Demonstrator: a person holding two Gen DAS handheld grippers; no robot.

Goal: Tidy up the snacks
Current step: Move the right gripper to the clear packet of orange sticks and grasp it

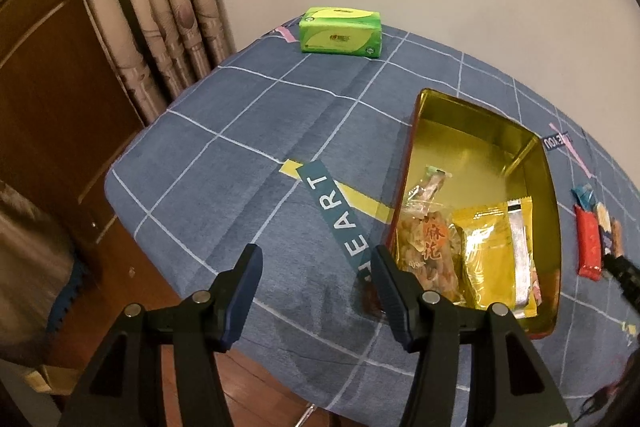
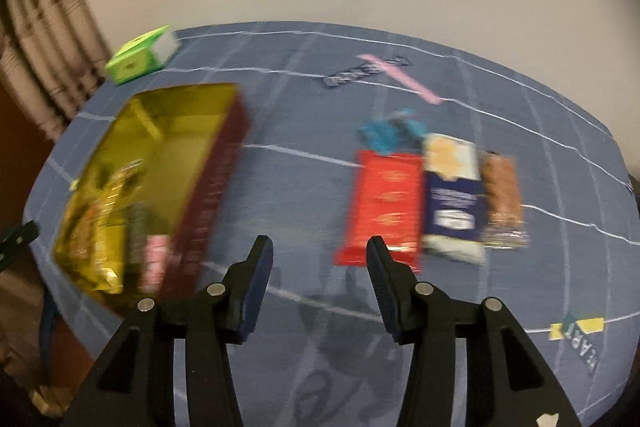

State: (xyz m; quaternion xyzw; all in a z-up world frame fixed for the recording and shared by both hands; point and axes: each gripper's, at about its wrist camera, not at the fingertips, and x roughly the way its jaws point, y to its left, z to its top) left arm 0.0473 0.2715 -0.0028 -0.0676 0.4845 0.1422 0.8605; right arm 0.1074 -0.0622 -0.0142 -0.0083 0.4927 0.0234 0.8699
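A: Nearest is the right claw (image 2: 320,253), jaws partly apart, nothing between them, above bare cloth on the table (image 2: 520,115).

B: And the left claw (image 1: 316,263)?

A: Also partly apart and empty, hanging beside the tin (image 1: 548,163), touching nothing.

B: Where are the snacks?

A: Some packets already lie in the tin's near end. A red bar (image 2: 384,203), a blue pack (image 2: 452,195), a brown bar (image 2: 502,199) and a teal wrapper (image 2: 380,135) lie together on the cloth, well apart from the tin.

B: Next move?

A: Probably the red bar, closest to the right claw. Come down across its narrow width, pinch only that one, lift clear of its neighbour.
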